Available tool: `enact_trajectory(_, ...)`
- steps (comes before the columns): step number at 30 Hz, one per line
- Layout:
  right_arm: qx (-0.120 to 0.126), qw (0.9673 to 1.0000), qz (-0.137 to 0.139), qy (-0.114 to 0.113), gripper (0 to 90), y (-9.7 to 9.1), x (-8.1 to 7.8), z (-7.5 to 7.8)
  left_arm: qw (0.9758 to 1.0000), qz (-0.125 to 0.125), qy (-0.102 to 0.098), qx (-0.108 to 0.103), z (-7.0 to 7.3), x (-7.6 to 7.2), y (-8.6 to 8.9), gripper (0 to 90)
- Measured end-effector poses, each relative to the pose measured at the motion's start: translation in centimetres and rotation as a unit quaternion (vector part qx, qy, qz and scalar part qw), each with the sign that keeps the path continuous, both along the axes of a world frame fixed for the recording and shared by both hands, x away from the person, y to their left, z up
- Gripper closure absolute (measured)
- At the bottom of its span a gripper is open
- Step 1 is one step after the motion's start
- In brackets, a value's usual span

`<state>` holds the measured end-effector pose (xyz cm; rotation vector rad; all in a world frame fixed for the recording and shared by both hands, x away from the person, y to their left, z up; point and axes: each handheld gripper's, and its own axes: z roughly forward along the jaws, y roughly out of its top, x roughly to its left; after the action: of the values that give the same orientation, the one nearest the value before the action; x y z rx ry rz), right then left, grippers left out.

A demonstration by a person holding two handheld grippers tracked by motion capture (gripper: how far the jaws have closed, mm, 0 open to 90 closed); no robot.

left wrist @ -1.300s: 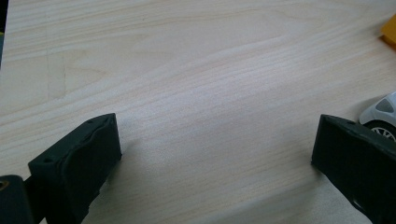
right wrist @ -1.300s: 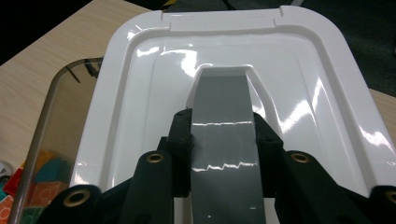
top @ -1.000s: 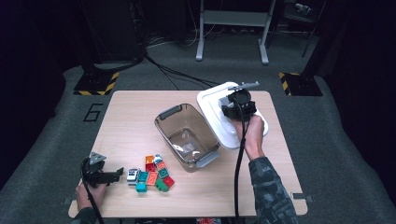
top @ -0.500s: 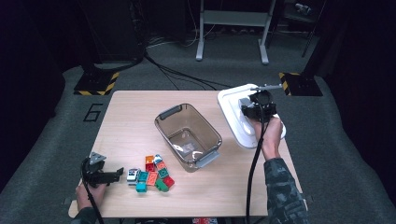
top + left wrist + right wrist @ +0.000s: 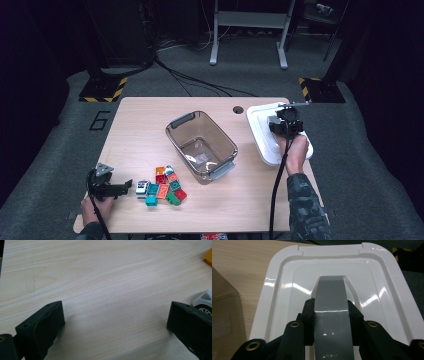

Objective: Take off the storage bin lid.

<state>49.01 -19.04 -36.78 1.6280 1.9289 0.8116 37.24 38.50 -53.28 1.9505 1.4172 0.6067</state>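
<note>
A: Wooden table [image 5: 140, 125] on grey carpet, dark room behind. Going left to right: left gripper [image 5: 116, 189] sits low at the near left corner, jaws spread wide with nothing between them, just bare wood in its own view. White toy car [image 5: 142, 187] is right beside one jaw.

B: Next?

A: Pile of coloured blocks [image 5: 165, 186], then clear bin [image 5: 201, 145] mid-table, looks empty. Far right, right gripper [image 5: 331, 308] is clamped on the grey handle [image 5: 330, 296] of the white lid [image 5: 264, 140], which overhangs the table's right edge.

B: Tips for setting it down?

A: I'd say keep the lid flat and land it fully on the table, not on the edge, where it could tip off. Release only once it's settled, and stay clear of the bin rim.
</note>
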Motion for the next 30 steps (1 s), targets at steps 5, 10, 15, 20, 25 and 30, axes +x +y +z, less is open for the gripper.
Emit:
enact_trajectory(5,-0.004,0.9998,-0.020,0.005,67.1,-0.3,0.4,-2.0,1.0000,-0.001,0.001,0.000,0.0,0.0,0.0,1.1)
enact_trajectory(10,-0.001,0.9988,-0.047,0.014,67.1,-0.4,0.7,-4.1,1.0000,0.000,-0.001,0.000,0.0,0.0,0.0,1.0)
enact_trajectory(15,-0.005,0.9975,-0.066,0.024,67.1,0.0,1.0,-6.2,1.0000,0.000,-0.001,0.000,0.0,0.0,0.0,1.0)
enact_trajectory(20,0.002,0.9966,-0.076,0.032,67.0,0.1,1.2,-8.3,1.0000,0.001,-0.002,0.000,0.0,0.0,0.0,1.0)
enact_trajectory(25,-0.001,0.9956,-0.085,0.040,66.9,0.4,1.3,-10.1,1.0000,0.000,-0.001,0.000,0.0,0.0,0.0,1.1)
enact_trajectory(30,0.003,0.9951,-0.089,0.045,66.6,0.5,1.5,-11.3,1.0000,0.000,-0.001,0.000,0.0,0.0,0.0,1.0)
